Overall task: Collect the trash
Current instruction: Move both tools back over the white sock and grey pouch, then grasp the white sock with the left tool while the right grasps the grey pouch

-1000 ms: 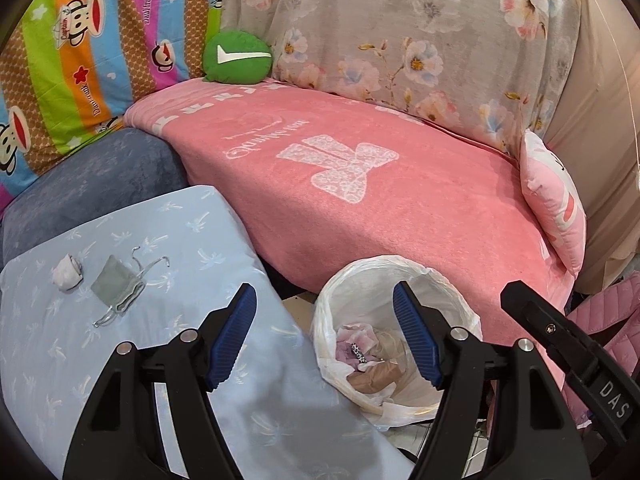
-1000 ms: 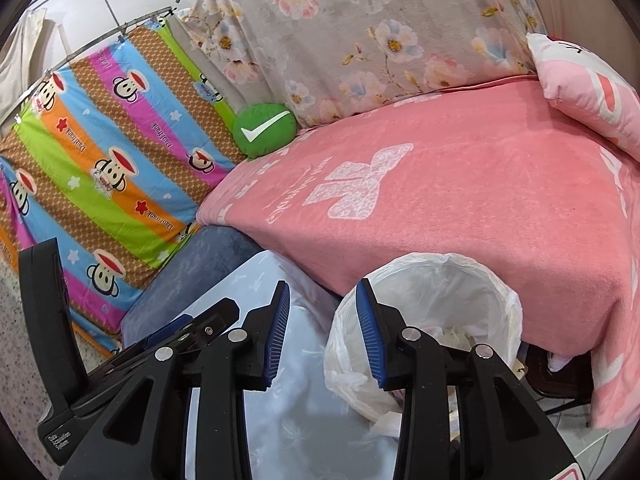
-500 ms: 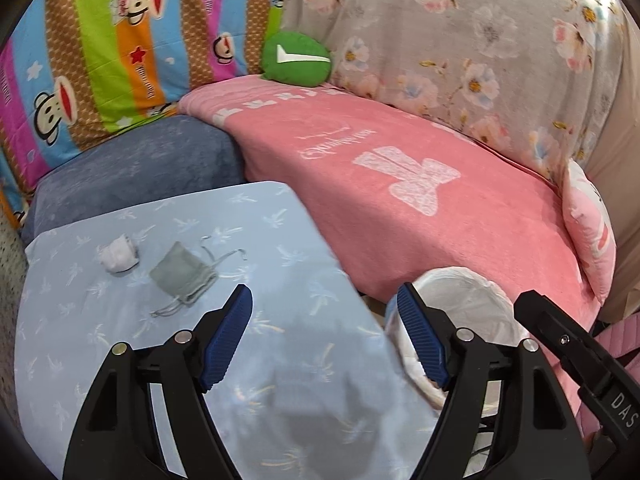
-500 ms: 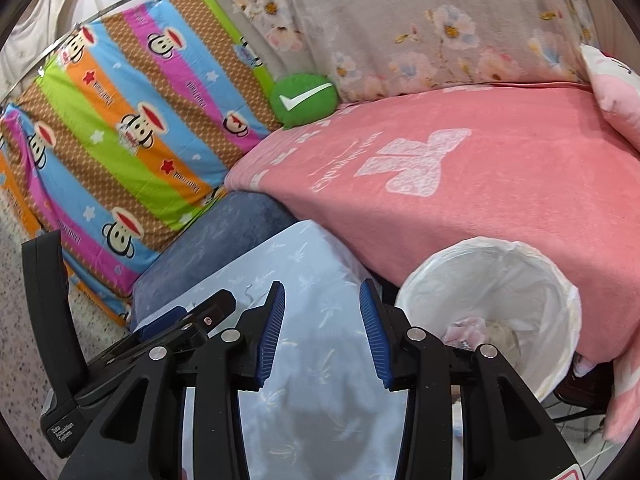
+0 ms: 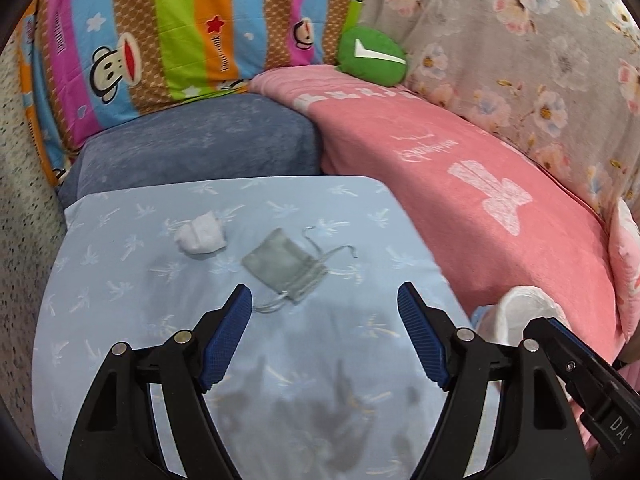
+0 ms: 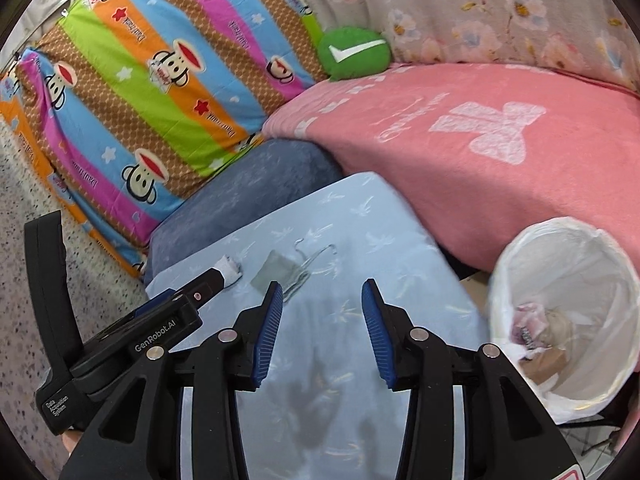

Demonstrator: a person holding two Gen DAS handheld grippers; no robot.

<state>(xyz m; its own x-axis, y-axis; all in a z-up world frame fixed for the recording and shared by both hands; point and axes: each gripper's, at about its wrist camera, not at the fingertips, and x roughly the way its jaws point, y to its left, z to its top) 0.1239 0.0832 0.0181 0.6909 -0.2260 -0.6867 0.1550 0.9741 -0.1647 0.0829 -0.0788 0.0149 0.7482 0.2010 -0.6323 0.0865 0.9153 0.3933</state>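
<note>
A small grey drawstring pouch [image 5: 282, 266] and a crumpled white tissue [image 5: 200, 234] lie on the light blue table cover [image 5: 120, 320]. My left gripper [image 5: 324, 304] is open and empty, just short of the pouch. My right gripper [image 6: 322, 296] is open and empty over the same cover; the pouch [image 6: 276, 270] lies just beyond its left finger and the tissue [image 6: 230, 268] is partly hidden by the left gripper's body. A white-lined trash bin [image 6: 560, 308] with trash inside stands at the right; its rim shows in the left wrist view [image 5: 524, 304].
A pink blanket [image 5: 460, 176] covers the sofa behind the table. A blue cushion [image 5: 200, 140], a striped monkey-print cover [image 5: 160, 32], a green check-mark pillow [image 5: 370, 58] and a floral backrest [image 5: 520, 40] are farther back. Speckled floor [image 6: 24, 280] is at the left.
Both grippers swung left from over the trash bin toward the table. The pouch and tissue now sit ahead of the left gripper; the bin has slid to the right edge. The right gripper has opened wider.
</note>
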